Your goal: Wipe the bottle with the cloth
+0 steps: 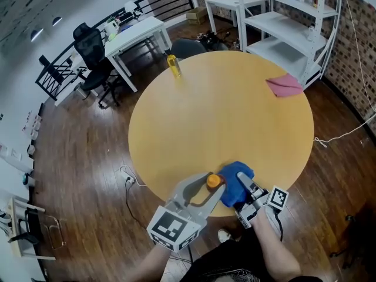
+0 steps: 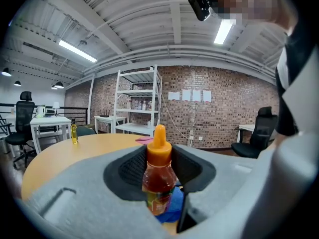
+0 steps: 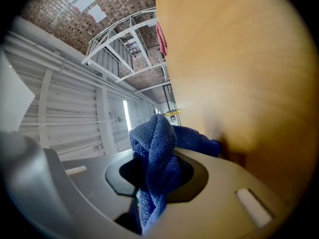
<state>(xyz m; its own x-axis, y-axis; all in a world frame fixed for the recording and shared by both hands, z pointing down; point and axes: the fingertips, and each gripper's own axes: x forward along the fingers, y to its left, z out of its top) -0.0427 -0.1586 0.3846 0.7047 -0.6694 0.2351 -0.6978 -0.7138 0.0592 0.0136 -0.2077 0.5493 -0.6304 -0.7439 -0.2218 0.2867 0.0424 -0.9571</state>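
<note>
A small bottle [image 2: 158, 176] of reddish sauce with an orange cap [image 1: 214, 181] stands upright between the jaws of my left gripper [image 1: 207, 188], which is shut on it near the table's front edge. My right gripper [image 1: 245, 188] is shut on a blue cloth [image 1: 237, 181], and the cloth lies against the bottle's right side. In the right gripper view the blue cloth [image 3: 155, 168] bunches up between the jaws and hides the bottle. In the left gripper view a fold of the cloth [image 2: 174, 206] shows behind the bottle's base.
The round wooden table [image 1: 223, 110] holds a yellow bottle [image 1: 173, 64] at its far edge and a pink cloth [image 1: 284, 85] at its far right. White shelves [image 1: 294, 22] stand beyond the table, a white desk [image 1: 132, 37] and black office chairs [image 1: 91, 51] to the left.
</note>
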